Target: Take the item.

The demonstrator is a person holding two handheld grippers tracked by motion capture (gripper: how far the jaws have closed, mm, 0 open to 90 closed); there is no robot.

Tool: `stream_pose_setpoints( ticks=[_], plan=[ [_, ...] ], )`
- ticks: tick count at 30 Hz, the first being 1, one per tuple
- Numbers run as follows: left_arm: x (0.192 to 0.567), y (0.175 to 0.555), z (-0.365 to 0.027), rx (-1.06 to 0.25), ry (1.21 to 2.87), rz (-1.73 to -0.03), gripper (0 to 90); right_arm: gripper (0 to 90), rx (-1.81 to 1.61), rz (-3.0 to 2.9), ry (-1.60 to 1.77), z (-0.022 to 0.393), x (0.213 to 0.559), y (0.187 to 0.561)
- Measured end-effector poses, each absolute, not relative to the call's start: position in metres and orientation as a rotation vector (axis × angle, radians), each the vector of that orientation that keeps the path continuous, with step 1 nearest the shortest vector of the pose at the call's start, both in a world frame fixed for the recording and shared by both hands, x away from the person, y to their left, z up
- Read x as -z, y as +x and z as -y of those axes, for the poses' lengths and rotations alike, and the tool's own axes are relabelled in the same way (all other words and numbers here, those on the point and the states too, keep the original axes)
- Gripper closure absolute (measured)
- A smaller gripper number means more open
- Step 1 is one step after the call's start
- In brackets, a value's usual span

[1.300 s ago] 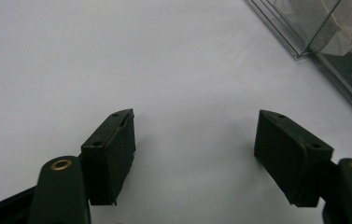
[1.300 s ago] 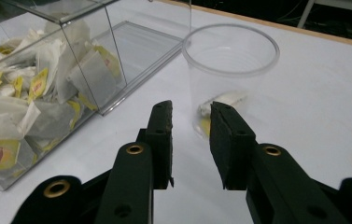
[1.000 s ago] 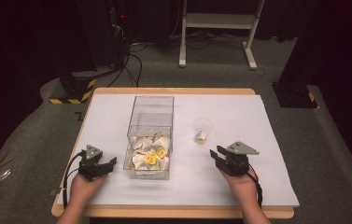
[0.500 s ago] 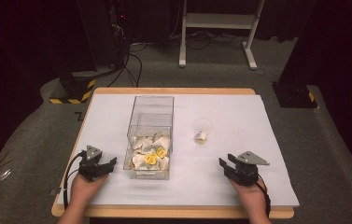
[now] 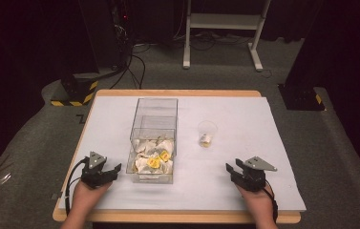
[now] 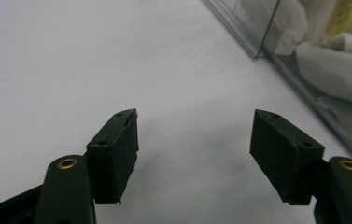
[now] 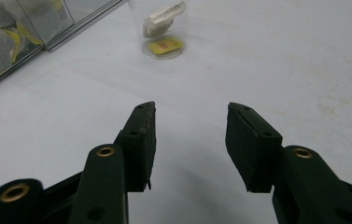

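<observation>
— Since a second ago, the right black two-jaw gripper [image 5: 238,170] has drawn back toward the near edge of the table and a little outward, away from the small clear plastic cup [image 5: 206,133]. Its jaws have just been opening, with nothing between them.

— And how do they stand at this moment?

— Spread apart over bare white table covering [image 5: 282,143]. From the right gripper view [image 7: 190,116], the cup [image 7: 164,28] stands upright ahead of the jaws, well apart from them, with a white tea bag and its yellow tag lying inside.

— What about the other hand?

— No change there. The left black two-jaw gripper [image 5: 108,170] rests near the front left of the table, just beside the tall clear rectangular plastic box [image 5: 154,138]. In the left gripper view [image 6: 194,135] its jaws are spread wide and empty, and the box wall [image 6: 299,70] runs along the right edge of that view.

— What is in the box?

— A heap of white tea bags with yellow tags [image 5: 153,157], piled in the near half. The far half looks bare.

— Where does the cup stand relative to the box?

— To the right of it, near but not touching.
</observation>
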State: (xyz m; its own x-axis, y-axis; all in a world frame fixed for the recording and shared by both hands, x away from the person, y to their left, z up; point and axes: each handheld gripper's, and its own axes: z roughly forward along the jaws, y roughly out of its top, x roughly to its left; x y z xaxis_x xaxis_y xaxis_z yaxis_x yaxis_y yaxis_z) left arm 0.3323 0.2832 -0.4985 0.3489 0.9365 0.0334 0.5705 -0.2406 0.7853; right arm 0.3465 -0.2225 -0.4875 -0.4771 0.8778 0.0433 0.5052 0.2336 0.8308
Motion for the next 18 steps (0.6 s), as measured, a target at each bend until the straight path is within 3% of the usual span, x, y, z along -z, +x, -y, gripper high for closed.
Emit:
stream_pose_setpoints(
  ticks=[10,12,18],
  plan=[
    [0.482,0.332,-0.275,-0.606,1.903,-1.288,32.0,52.0,-1.148,-2.089,1.264,0.220,0.487,0.346],
    [0.480,0.329,-0.272,-0.661,1.938,-1.268,32.1,51.2,-1.144,-2.091,1.265,0.221,0.488,0.347],
    [0.482,0.314,-0.274,-0.649,1.876,-1.244,31.8,50.9,-1.133,-2.092,1.282,0.220,0.490,0.349]
  ],
)
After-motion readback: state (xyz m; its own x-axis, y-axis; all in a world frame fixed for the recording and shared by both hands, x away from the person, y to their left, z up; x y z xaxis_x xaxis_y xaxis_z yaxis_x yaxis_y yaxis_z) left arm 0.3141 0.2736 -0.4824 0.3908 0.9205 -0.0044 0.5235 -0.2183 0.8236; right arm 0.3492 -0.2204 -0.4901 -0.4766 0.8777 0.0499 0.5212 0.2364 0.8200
